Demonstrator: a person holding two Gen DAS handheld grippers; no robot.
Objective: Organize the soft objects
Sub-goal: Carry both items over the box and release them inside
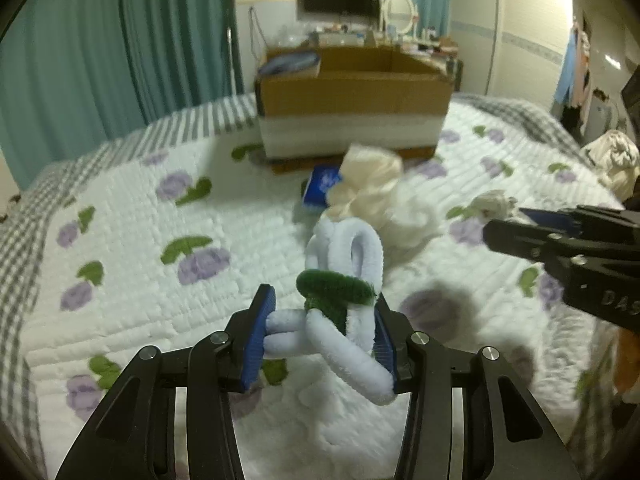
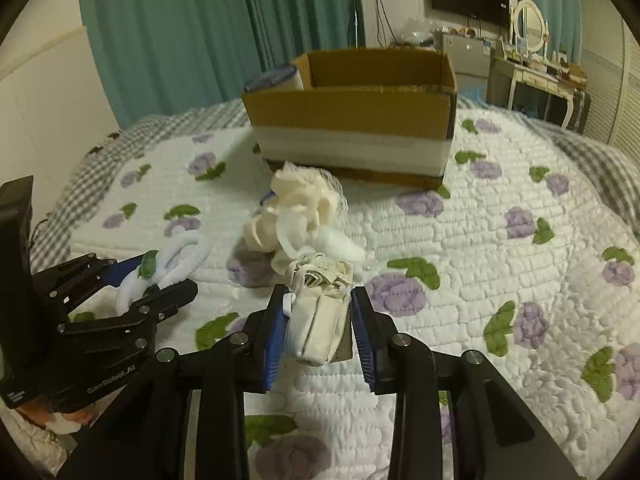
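A fuzzy toy of white loops with a green band (image 1: 360, 248) sits between the blue pads of my left gripper (image 1: 323, 298), which is shut on it just above the quilt. In the right wrist view the same toy (image 2: 188, 252) sticks out of the left gripper (image 2: 170, 272) at the left. My right gripper (image 2: 319, 294) is shut on a cream folded cloth bundle (image 2: 320, 328), its pads pressing both sides. The right gripper (image 1: 508, 222) also shows at the right edge of the left wrist view.
An open cardboard box (image 2: 352, 108) stands on the flowered quilt (image 2: 520, 280) behind the objects. In front of it lie a cream mesh puff (image 2: 300, 196), white fluff (image 1: 408, 216) and a blue packet (image 1: 320, 184). Teal curtains and a dresser stand behind the bed.
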